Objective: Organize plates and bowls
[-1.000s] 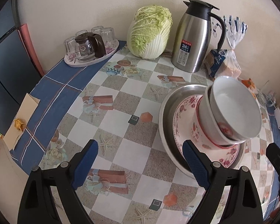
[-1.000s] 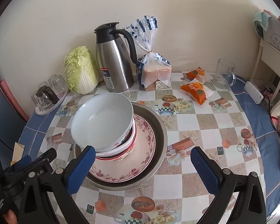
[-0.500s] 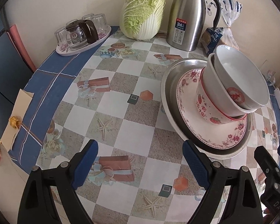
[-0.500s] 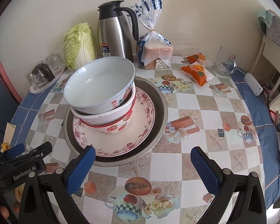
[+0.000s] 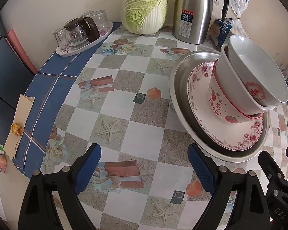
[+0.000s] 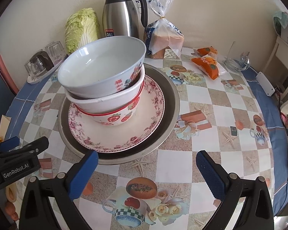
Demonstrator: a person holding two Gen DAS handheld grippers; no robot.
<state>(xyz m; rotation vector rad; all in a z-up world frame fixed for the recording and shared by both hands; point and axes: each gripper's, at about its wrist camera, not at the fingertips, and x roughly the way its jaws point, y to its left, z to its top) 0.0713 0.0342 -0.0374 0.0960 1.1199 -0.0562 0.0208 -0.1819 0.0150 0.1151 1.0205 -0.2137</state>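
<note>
Hovering wide and empty, left gripper [image 5: 144, 169] and right gripper [image 6: 146, 173] flank stacked bowls [image 6: 105, 80] on floral plate [image 6: 124, 134], steel basin [image 6: 169, 103], thermos [image 6: 122, 15] at twelve o'clock.

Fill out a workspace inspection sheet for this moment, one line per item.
Surface: round table under a checked, picture-printed cloth.
Job's things: two bowls nested, tilted, on a floral plate inside a steel basin.
Clutter: cabbage, steel thermos, bagged bread, glass tray, orange snack packets.
Grippers: left gripper and right gripper open, empty, above the cloth.
Cables: wires at the table's right edge.
Surroundings: cream wall.
</note>
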